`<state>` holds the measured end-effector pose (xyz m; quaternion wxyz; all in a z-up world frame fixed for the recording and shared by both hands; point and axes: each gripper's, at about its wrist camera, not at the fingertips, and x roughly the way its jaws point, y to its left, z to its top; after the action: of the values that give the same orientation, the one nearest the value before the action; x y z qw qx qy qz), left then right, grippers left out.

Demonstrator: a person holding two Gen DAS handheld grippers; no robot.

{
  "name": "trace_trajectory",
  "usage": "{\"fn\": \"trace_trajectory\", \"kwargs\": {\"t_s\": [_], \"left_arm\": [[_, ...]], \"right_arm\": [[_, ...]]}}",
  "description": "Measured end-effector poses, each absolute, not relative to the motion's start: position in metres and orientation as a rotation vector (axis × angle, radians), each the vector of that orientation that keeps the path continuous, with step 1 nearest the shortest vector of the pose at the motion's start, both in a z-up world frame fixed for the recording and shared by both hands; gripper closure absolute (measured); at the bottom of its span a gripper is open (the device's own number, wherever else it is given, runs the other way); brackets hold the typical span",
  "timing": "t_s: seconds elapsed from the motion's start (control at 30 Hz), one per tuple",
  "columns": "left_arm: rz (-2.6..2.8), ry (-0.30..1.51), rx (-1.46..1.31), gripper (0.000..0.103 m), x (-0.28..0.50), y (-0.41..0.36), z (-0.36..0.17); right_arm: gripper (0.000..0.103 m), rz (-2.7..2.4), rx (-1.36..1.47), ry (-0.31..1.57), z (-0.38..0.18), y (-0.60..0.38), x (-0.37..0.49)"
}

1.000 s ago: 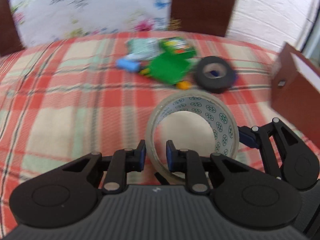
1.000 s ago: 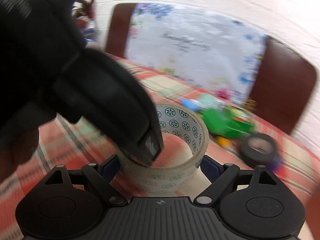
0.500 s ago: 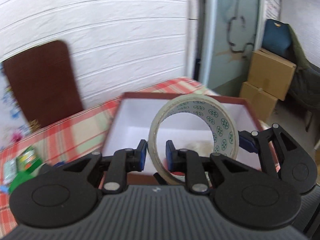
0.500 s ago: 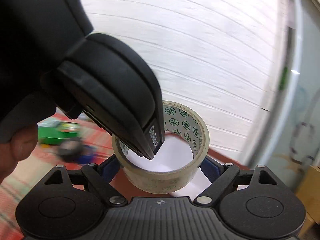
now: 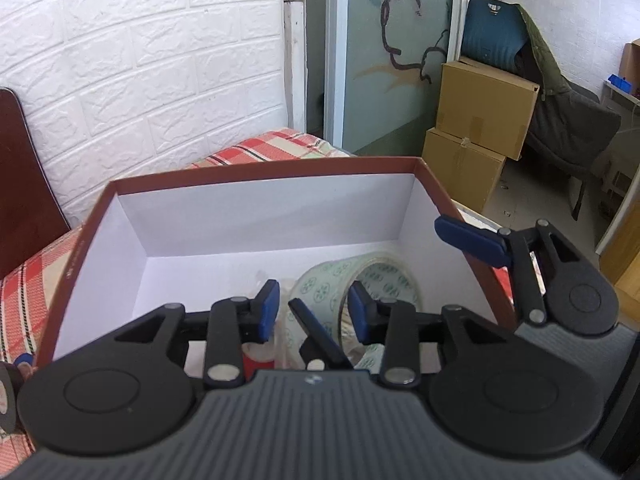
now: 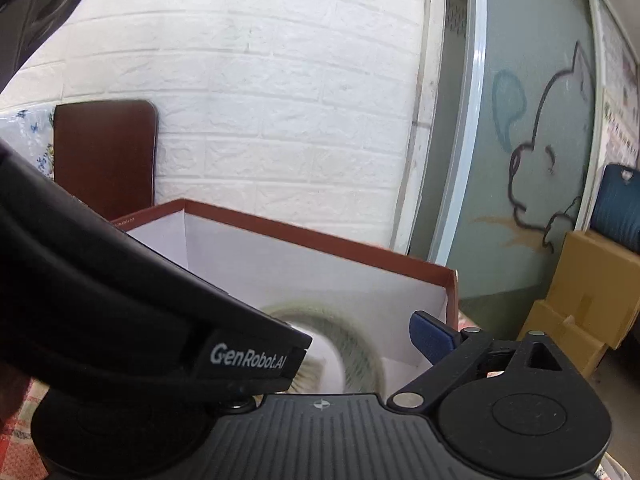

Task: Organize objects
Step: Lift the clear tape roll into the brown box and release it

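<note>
Light: bright, even daylight in both my views.
Shadows: soft grey inside the box [image 5: 256,216], toward 9 o'clock.
Blur: my right view smears the tape roll [image 6: 344,344]; my left stays sharp.
Distortion: fisheye bending toward every edge.

The box [image 5: 100,216] sits on the table [image 5: 276,146], with the tape roll [image 5: 356,280] inside it toward the near right, tilted on its edge. The left tool [image 5: 314,304] hangs over the box's near side, the right tool [image 5: 472,240] just to its right. Stacked cartons [image 5: 480,120] stand far right, on the floor beyond the table
</note>
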<state>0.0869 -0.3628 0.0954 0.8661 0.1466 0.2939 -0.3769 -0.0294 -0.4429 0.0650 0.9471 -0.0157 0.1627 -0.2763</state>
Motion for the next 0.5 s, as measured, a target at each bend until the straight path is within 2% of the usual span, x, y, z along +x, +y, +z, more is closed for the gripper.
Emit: {"fn": "trace_trajectory", "kwargs": {"t_s": [0.13,0.2,0.33,0.5], "left_arm": [[-0.733,0.605,0.326,0.036,0.091,-0.355,0.104],[-0.742,0.643,0.267,0.03,0.095,-0.346,0.111],[-0.709,0.604,0.214,0.029,0.093,-0.323,0.128],[-0.612,0.563,0.195,0.028,0.09,-0.275,0.133]], "right_arm": [[0.004,-0.609,-0.067,0.295,0.063,-0.437,-0.026],[0.004,-0.62,-0.082,0.305,0.063,-0.442,-0.025],[0.005,-0.671,-0.128,0.344,0.058,-0.451,-0.033],[0.005,-0.671,-0.131,0.276,0.067,-0.435,-0.048]]}}
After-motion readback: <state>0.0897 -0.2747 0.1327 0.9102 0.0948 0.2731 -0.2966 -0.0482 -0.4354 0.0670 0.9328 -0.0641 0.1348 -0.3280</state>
